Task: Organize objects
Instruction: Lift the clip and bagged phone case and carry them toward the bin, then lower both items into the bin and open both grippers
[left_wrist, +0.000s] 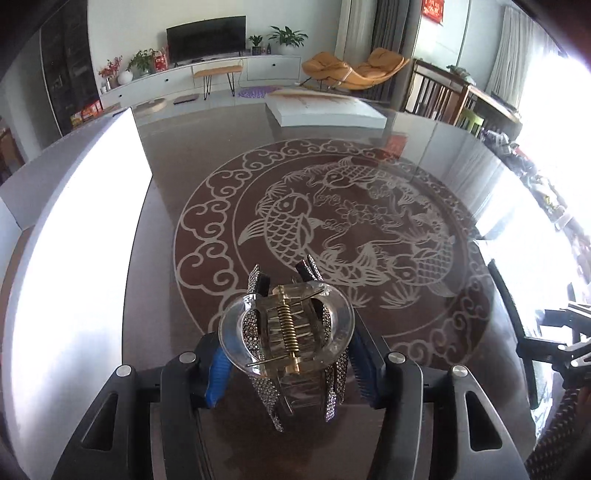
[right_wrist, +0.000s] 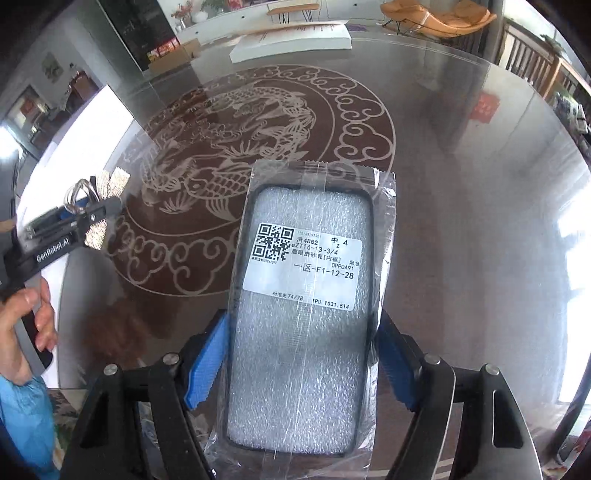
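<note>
Left gripper (left_wrist: 290, 354) clamps rhinestone hair claw clip (left_wrist: 291, 339) – spring axis pointing ahead. Right gripper (right_wrist: 301, 365) pinches bagged phone case (right_wrist: 304, 295), long axis forward, above glass surface (right_wrist: 461, 206); white box (right_wrist: 291, 38) far ahead.

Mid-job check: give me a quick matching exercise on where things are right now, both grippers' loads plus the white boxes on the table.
Things:
1. hair claw clip
2. bagged phone case
3. flat white box
4. long white box

Places:
A. far side of the glass table
B. between the right gripper fingers
C. along the table's left edge
D. between the left gripper fingers

Pairs: 1-D, 2-B, 3-A, 4-C
</note>
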